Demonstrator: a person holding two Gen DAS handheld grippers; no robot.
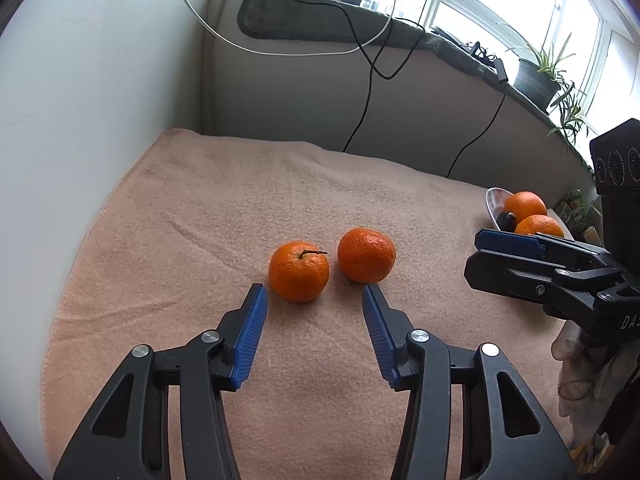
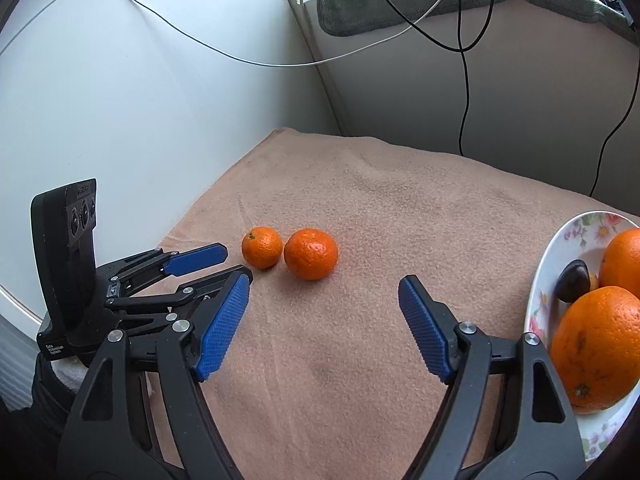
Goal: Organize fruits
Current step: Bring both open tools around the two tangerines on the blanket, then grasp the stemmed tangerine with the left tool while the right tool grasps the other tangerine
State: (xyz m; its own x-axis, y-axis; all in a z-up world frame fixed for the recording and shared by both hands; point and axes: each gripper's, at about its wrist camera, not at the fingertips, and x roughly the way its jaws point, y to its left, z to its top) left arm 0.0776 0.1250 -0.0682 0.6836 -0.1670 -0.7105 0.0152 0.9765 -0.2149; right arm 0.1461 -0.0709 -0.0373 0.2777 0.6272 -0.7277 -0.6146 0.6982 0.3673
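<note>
Two oranges (image 2: 600,344) cut off in plate (image 2: 538,280)

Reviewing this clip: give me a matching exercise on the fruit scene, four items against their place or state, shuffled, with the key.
Items:
1. stemmed tangerine
2. dark fruit
3. left gripper
4. green cloth

Places or states:
A. on the flowered plate beside the oranges
B. draped on the window ledge
C. open, nothing between its fingers
D. on the pink towel, beside the other tangerine

Pairs: 1-D, 2-A, 3-C, 4-B
</note>
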